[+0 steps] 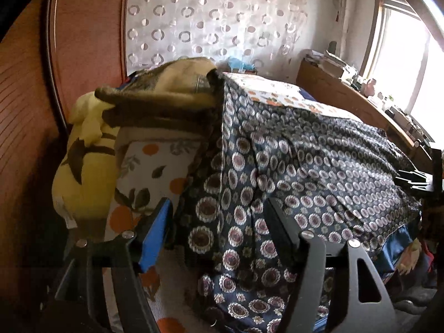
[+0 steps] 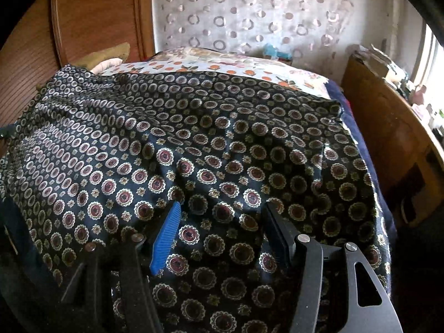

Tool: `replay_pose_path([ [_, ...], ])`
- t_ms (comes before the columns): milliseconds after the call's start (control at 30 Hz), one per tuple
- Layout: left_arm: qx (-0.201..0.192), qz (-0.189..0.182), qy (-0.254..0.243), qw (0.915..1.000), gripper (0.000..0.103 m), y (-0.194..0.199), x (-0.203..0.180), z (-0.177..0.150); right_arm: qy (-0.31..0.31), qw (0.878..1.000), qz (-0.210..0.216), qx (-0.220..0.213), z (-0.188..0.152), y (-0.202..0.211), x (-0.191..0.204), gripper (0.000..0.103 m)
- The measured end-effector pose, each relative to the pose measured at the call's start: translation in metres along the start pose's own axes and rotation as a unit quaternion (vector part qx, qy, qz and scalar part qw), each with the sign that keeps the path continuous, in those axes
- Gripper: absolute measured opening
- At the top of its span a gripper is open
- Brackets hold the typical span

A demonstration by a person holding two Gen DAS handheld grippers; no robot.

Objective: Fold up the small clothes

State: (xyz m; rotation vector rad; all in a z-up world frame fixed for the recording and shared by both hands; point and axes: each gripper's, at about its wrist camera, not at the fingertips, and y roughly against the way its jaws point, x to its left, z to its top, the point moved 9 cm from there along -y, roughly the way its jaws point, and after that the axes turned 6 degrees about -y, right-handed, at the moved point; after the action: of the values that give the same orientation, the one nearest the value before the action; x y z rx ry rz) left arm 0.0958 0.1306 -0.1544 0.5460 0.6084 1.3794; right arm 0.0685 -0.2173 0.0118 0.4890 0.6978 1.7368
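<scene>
A dark navy garment with a round floral medallion print [image 1: 291, 172] lies spread over the bed, rumpled and draping over the near edge; it fills most of the right wrist view [image 2: 194, 152]. My left gripper [image 1: 219, 216] is open, its jaws wide apart just above the garment's near left part. My right gripper [image 2: 222, 216] is open too, its jaws straddling a stretch of the garment near its front. The tip of the right gripper [image 1: 416, 179] shows at the far right of the left wrist view.
The bed has a white sheet with orange fruit print [image 1: 149, 172]. A yellow plush toy [image 1: 83, 172] and folded brown and tan clothes [image 1: 166, 97] sit at the bed's left. A wooden wardrobe [image 1: 25, 111] stands left; a cluttered wooden desk [image 2: 388, 127] stands right by the window.
</scene>
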Motion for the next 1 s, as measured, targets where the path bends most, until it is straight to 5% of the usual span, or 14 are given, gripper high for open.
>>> replay_pose_path([
  [133, 0.003, 0.001, 0.007, 1.0, 0.068, -0.001, 0.003, -0.011, -0.003, 1.0, 0.007, 0.003, 0.001, -0.004, 0.0, 0.076],
  [300, -0.004, -0.004, 0.001, 1.0, 0.033, 0.007, 0.001, -0.015, -0.007, 1.0, 0.006, 0.004, 0.004, -0.013, -0.003, 0.081],
  [733, -0.052, 0.066, -0.023, 0.9962, 0.035, 0.041, 0.007, 0.004, -0.012, 1.0, 0.004, 0.002, 0.004, -0.015, -0.004, 0.083],
  [1000, -0.004, 0.054, -0.036, 0.9979, 0.035, 0.008, 0.0, -0.006, -0.011, 1.0, 0.005, 0.002, 0.003, -0.015, -0.005, 0.083],
])
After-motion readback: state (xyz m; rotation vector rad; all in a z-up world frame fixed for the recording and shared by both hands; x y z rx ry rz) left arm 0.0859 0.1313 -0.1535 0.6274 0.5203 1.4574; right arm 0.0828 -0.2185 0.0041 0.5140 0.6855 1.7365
